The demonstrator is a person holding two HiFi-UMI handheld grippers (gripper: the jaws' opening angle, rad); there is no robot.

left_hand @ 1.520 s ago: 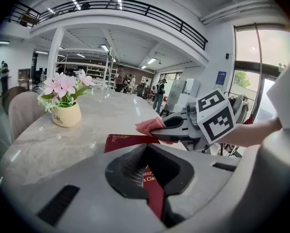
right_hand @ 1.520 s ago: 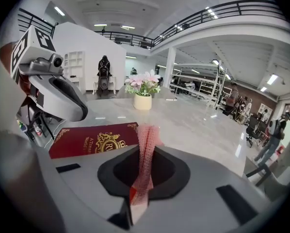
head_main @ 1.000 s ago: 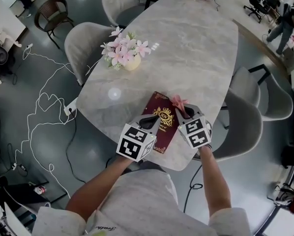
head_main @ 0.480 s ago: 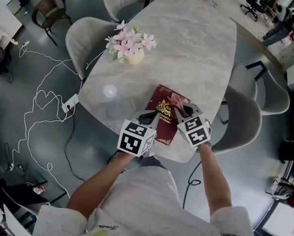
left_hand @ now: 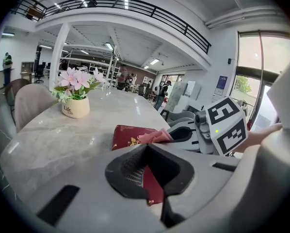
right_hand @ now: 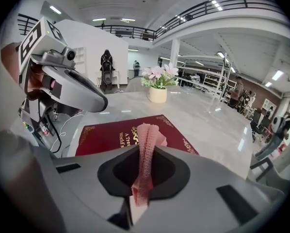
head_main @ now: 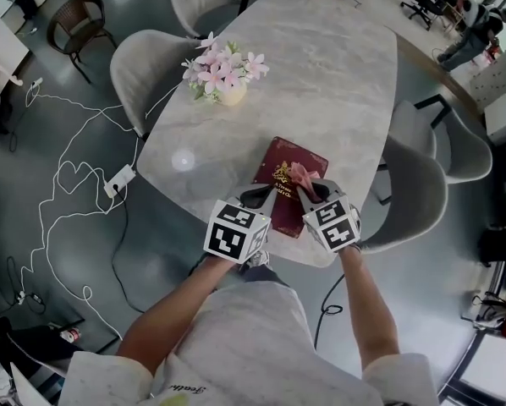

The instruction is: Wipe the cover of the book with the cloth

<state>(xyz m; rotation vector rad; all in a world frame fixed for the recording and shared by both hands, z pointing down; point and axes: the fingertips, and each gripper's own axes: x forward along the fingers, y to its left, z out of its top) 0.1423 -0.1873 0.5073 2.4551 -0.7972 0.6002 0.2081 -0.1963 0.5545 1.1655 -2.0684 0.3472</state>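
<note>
A dark red book point(head_main: 283, 166) with gold print lies near the front edge of the marble table point(head_main: 321, 83). My left gripper point(head_main: 255, 196) is at the book's near left edge, and in the left gripper view its jaws point(left_hand: 152, 178) are shut with the red cover's edge between them. My right gripper point(head_main: 310, 189) is shut on a pink cloth point(head_main: 302, 174). The cloth point(right_hand: 147, 144) sticks out past the jaws and hangs over the middle of the book's cover point(right_hand: 106, 132), close to the gold emblem.
A cream pot of pink flowers point(head_main: 224, 76) stands on the table's far left. Grey chairs point(head_main: 418, 197) ring the table on both sides. White cables and a power strip point(head_main: 118, 181) lie on the floor at the left. The table's front edge is just below the grippers.
The right gripper has carried the cloth from the book's right edge inward over the cover. The left gripper stays at the book's near edge. The head camera has shifted.
</note>
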